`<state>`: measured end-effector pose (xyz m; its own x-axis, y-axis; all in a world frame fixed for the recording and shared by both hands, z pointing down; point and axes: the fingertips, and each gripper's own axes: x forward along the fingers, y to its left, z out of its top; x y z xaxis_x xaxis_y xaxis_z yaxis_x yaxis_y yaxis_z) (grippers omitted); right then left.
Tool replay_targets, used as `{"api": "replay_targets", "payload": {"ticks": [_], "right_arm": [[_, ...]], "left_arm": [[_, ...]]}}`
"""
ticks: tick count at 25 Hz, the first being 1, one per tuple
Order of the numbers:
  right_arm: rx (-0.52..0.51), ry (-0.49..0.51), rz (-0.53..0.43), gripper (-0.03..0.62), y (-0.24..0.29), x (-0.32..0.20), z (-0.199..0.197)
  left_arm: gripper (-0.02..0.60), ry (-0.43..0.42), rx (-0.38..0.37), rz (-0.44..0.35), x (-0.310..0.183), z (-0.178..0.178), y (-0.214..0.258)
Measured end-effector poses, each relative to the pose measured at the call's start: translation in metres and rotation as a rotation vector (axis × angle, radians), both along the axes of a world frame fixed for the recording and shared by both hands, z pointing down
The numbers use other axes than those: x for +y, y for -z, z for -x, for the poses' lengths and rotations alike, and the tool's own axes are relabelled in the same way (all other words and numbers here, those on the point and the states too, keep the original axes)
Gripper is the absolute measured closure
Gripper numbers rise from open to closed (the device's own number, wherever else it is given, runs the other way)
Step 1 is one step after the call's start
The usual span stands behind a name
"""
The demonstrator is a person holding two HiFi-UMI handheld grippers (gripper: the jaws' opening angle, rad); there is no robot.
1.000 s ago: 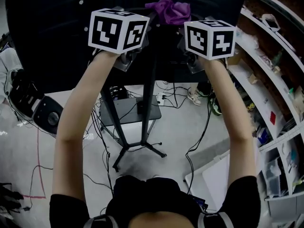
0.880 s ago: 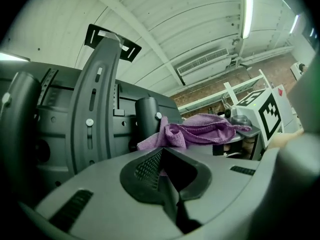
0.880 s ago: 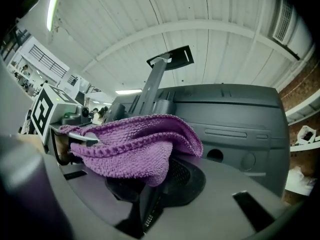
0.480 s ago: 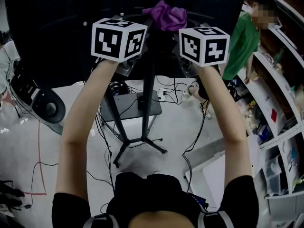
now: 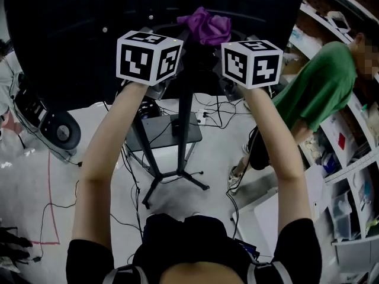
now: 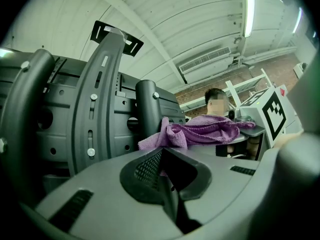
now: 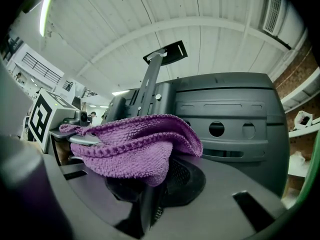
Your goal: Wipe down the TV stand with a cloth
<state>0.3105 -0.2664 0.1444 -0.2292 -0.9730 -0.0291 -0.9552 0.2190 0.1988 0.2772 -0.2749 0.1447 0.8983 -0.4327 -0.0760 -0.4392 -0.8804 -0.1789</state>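
- The left hand-held gripper [image 6: 162, 156] has its jaws together, with a fold of the crumpled purple microfibre cloth [image 6: 200, 131] caught at their tips.
- The right hand-held gripper [image 7: 150, 184] is also closed on that cloth, which drapes over its jaw tips and hides most of them.
- In each gripper view the cloth runs across to the other gripper, so it spans the two.
- In the head view both bare forearms reach up and forward. The two black-and-white marker cubes sit side by side, and the cloth bunches just beyond and between them.
- The cloth lies high on the black metal TV stand [image 5: 185, 117], at the top of its upright pole and against the dark plastic back of the television [image 5: 71, 28].
- The left gripper view shows the stand's curved grey mounting brackets [image 6: 100, 99], with screws, just left of the cloth.
- Lower down, the pole carries a small dark shelf [image 5: 160, 135] and ends in splayed legs on the pale floor [image 5: 100, 158], where black cables trail.
- A person in a green shirt [image 5: 320, 87] stands at the right, beside white shelving [image 5: 355, 158] loaded with small items.
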Motion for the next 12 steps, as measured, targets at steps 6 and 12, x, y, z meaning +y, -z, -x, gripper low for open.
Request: {"api": "replay_targets", "payload": {"ticks": [6,12], "right_arm": [[-0.005,-0.011,0.01,0.53,-0.011,-0.001,0.0],[-0.007,-0.023,0.033,0.53,-0.024,0.001,0.001]], "left_arm": [[0.575,-0.005,-0.007,0.007,-0.001,0.0,-0.011],[0.575,-0.017,-0.019,0.031,-0.001,0.001,-0.025]]}}
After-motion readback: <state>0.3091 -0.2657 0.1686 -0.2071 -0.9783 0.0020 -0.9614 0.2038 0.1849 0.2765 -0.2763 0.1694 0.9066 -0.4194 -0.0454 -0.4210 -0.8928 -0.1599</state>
